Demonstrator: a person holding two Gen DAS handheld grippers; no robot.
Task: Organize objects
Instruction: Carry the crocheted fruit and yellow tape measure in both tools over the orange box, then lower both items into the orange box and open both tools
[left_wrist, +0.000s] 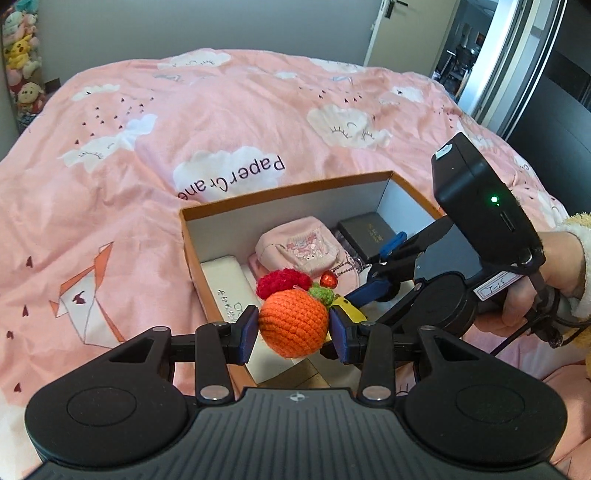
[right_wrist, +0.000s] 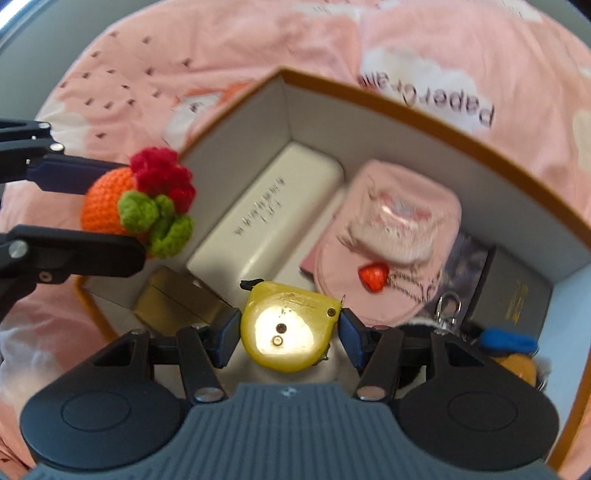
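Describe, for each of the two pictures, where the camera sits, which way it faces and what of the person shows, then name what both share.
Left wrist: behind the left tongs, facing across the pink bedspread to the open box; they grip a crocheted orange; the person's right hand shows.
Right wrist: behind the right tongs, looking down into the box; they grip a yellow tape measure; no hand shows.
Shared: box, orange, white case, pink pouch.

Both wrist views look down close into the box (left_wrist: 280, 199) (right_wrist: 369, 92) from adjacent sides
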